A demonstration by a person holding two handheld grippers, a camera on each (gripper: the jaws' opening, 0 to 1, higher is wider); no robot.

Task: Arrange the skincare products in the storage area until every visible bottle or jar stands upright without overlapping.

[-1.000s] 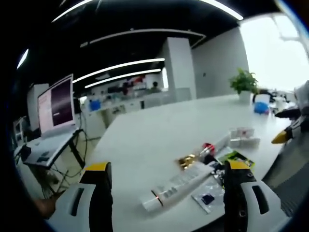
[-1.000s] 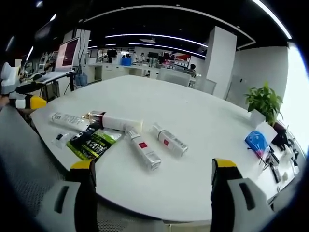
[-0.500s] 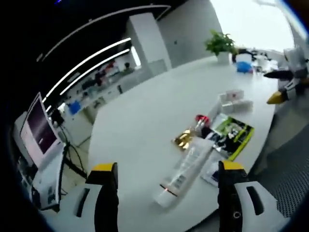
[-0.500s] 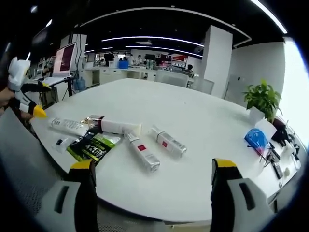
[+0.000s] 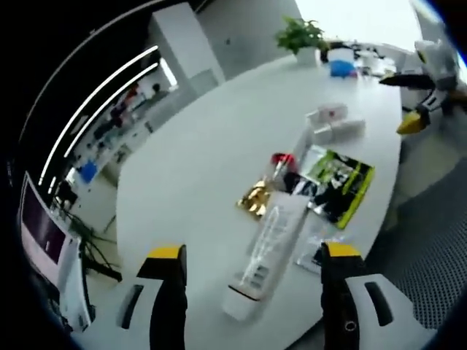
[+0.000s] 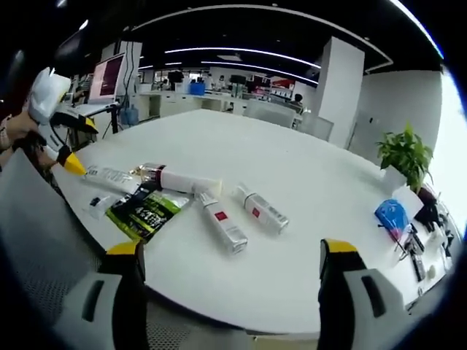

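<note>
Left gripper view
Claw: the left gripper hangs over the near edge of the white table, jaws wide apart, holding nothing.
Between the jaws: a long white tube lies flat, one end toward the table edge.
Beyond it: a gold-wrapped piece, a bottle with a red cap and a green-and-black packet lie close together; whether they touch I cannot tell.
Farther: two pale bottles lie on their sides.

Right gripper view
Claw: the right gripper is also wide open and empty, well back from the products.
Products: a white tube, a bottle with a dark collar, two silver bottles with red labels, all lying down beside the packet.
Other hand: the left gripper hovers near the tube's end.

Step in hand
Judgement: nothing stands upright yet. Likely best to lower the left claw squarely across the tube's middle, close gently since it may squash, then tip it onto its cap, clear of the packet.
</note>
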